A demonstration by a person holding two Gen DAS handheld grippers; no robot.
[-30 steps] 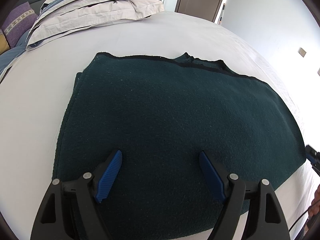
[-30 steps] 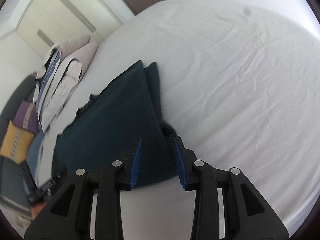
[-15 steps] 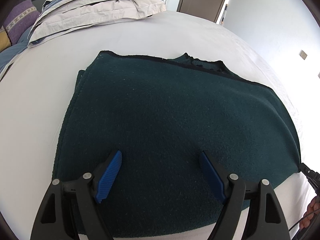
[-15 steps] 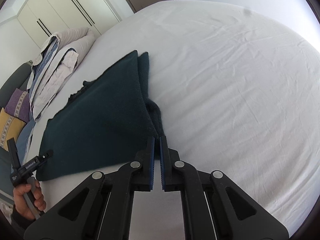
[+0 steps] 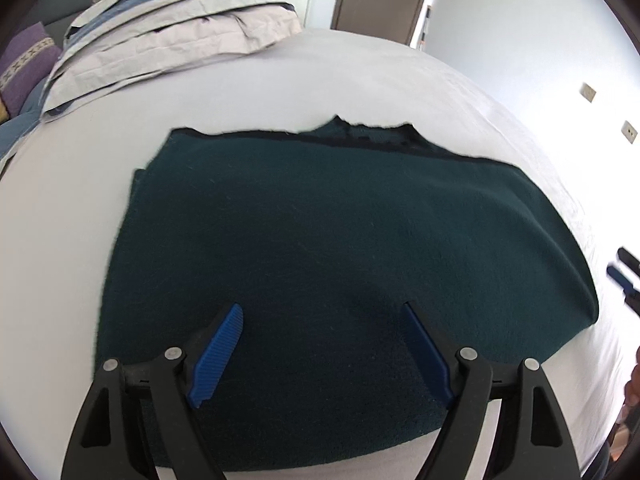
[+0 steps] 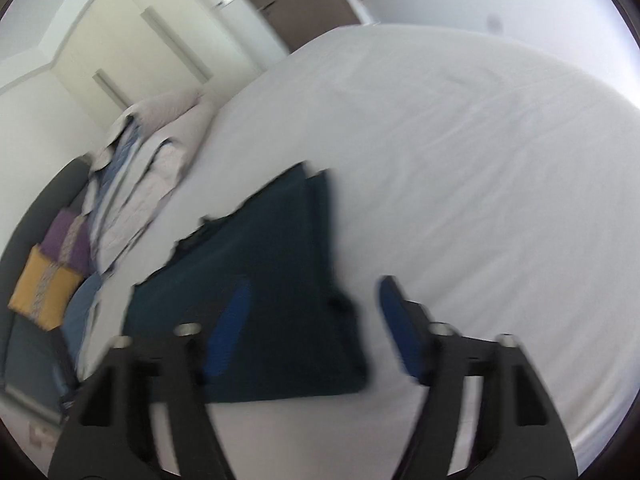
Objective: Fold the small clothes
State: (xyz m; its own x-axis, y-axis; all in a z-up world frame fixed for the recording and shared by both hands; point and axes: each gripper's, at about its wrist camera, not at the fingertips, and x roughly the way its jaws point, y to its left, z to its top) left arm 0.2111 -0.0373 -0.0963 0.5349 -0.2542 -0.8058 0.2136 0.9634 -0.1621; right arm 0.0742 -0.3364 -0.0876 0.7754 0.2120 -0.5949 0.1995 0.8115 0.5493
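Left wrist view: little changed; left claw (image 5: 322, 326) spread wide above dark green garment (image 5: 340, 256), folded flat on bed (image 5: 360, 80). Pillow stack (image 5: 168, 28) beyond. Right claw (image 5: 622, 276) cut off at frame edge.

Right wrist view: blurred. Right claw (image 6: 314, 304) has just been opening, previously pinched on garment (image 6: 272, 280) corner; pads now clear of fabric.
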